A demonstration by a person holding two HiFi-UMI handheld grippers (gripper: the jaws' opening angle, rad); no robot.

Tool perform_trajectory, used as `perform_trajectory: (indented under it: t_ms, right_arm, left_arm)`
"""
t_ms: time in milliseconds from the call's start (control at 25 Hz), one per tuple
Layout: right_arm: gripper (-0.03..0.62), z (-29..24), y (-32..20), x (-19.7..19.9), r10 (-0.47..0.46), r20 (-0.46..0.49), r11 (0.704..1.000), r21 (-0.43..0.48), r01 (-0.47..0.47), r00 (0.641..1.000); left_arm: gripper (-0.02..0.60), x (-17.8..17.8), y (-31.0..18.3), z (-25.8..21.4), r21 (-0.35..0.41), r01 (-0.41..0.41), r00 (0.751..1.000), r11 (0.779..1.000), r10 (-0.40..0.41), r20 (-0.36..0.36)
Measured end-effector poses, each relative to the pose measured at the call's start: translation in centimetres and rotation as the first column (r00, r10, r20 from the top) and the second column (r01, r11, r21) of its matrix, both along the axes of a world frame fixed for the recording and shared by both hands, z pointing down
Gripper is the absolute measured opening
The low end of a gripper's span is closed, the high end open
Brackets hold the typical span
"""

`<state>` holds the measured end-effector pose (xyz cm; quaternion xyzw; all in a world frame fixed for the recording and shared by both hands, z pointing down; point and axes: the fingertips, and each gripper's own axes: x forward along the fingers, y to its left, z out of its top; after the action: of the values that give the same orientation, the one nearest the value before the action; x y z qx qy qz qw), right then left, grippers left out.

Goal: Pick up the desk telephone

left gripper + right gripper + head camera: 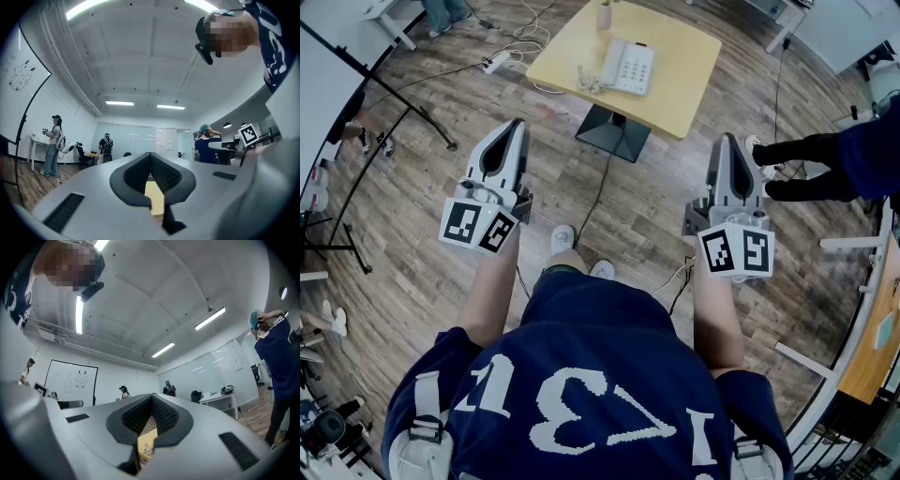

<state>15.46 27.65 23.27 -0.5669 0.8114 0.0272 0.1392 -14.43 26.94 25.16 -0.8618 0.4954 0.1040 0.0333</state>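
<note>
Both claws hang at waist height, tilted a little upward, well short of the work.

- Left claw (518, 125): clenched, ribbed pads together in its own view (151, 154), nothing between them.
- Right claw (727, 141): also clenched and empty (151, 396).
- Target: the white push-button desk telephone (628, 66) lies flat on the square pale-yellow wooden table (680, 89). It sits well ahead of both claws, between their two lines of aim and nearer the left claw's side. Only a yellow sliver of the tabletop shows under each pair of pads.
- The grey coiled cord (586, 78) is bunched against the side of the desk telephone that faces the left claw.
- A small pale bottle (605, 14) stands just beyond it.

Judgement: approach not yet begun.

Risks from here:
1. The jaws arrive closed and shove the desk telephone across the smooth top instead of straddling it.
2. The grip lands on the handset alone, so the base stays put or dangles off the coiled cord.
3. The coiled cord snags a jaw.
4. An overreach knocks the bottle over.
5. A thin dark cable (602, 183) runs along the floor under the claws and could catch a foot on the way in.
</note>
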Motion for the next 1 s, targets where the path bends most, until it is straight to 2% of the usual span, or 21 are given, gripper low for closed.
perform_trajectory:
  t_ms: [240,560,800,1000]
  right_arm:
    - [0.026,0.0,0.3,0.5,-0.011,0.002,1.000,0.005,0.011,1.000]
    - [0.028,-0.4,-1.8,0.5,-0.015,0.086,1.000,0.024,0.013,0.996]
    - [0.028,-0.4,-5.0,0.1,0.008,0.093,1.000,0.021,-0.010,0.996]
    - [0.029,0.0,-10.3,-0.5,0.046,0.092,0.999,-0.001,-0.046,0.995]
  left_arm:
    - [0.014,1.1,0.1,0.1,-0.005,-0.007,1.000,1.000,0.007,0.003]
    - [0.014,0.6,-1.6,0.3,-0.007,0.000,1.000,1.000,0.000,0.018]
    - [0.014,-0.2,-5.9,1.0,-0.019,-0.020,1.000,1.000,0.020,0.008]
    - [0.014,-0.6,-12.5,1.7,-0.032,-0.055,0.998,0.998,0.055,-0.015]
